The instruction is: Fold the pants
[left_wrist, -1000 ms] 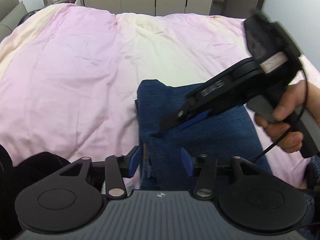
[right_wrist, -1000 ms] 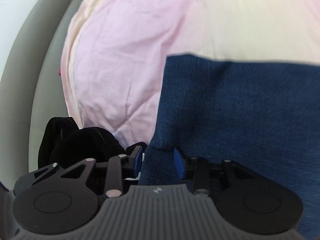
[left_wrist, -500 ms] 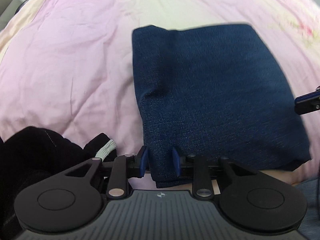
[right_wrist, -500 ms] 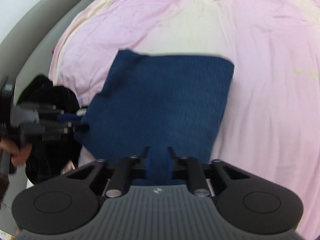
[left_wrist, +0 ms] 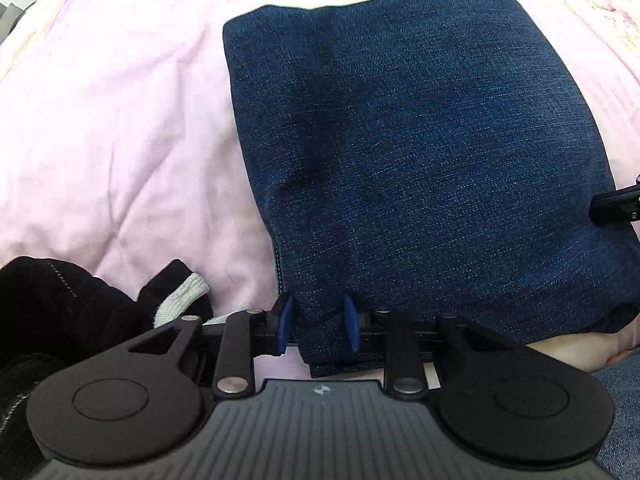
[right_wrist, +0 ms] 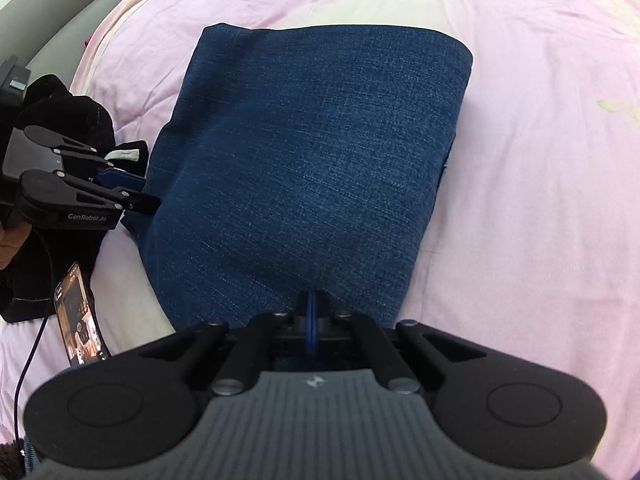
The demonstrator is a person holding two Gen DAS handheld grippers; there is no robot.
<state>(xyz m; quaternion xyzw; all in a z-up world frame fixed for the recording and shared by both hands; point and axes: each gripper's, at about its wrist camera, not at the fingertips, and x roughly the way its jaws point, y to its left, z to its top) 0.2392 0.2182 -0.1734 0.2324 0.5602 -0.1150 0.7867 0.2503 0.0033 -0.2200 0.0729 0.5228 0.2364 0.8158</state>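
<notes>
- Two grippers meet one pair of dark blue denim pants (left_wrist: 420, 140), which lies folded into a thick rectangle on a pink bed cover (left_wrist: 120, 120).
- The left gripper (left_wrist: 316, 322) has its blue-padded fingers (left_wrist: 285, 320) parted, set either side of the near left corner of the folded pants; the cloth sits in the gap between them, and a space shows beside the left pad.
- From the right wrist view, the left gripper (right_wrist: 140, 196) reaches in from the left side to that same corner of the pants (right_wrist: 312, 160).
- The right gripper (right_wrist: 311, 320) has its fingers pressed together on the near edge of the pants, with only a thin blue line between them; the denim puckers just in front of the pinch.
- From the left wrist view, only the tip of the right gripper (left_wrist: 618, 204) shows, at the right edge of the pants.
- A heap of black clothing (right_wrist: 60, 120) lies beside the pants on the left.
- A phone (right_wrist: 80, 316) with its screen lit lies on the bed cover (right_wrist: 540, 160), near the black heap, with a cable (right_wrist: 28, 356) curling beside it.
</notes>
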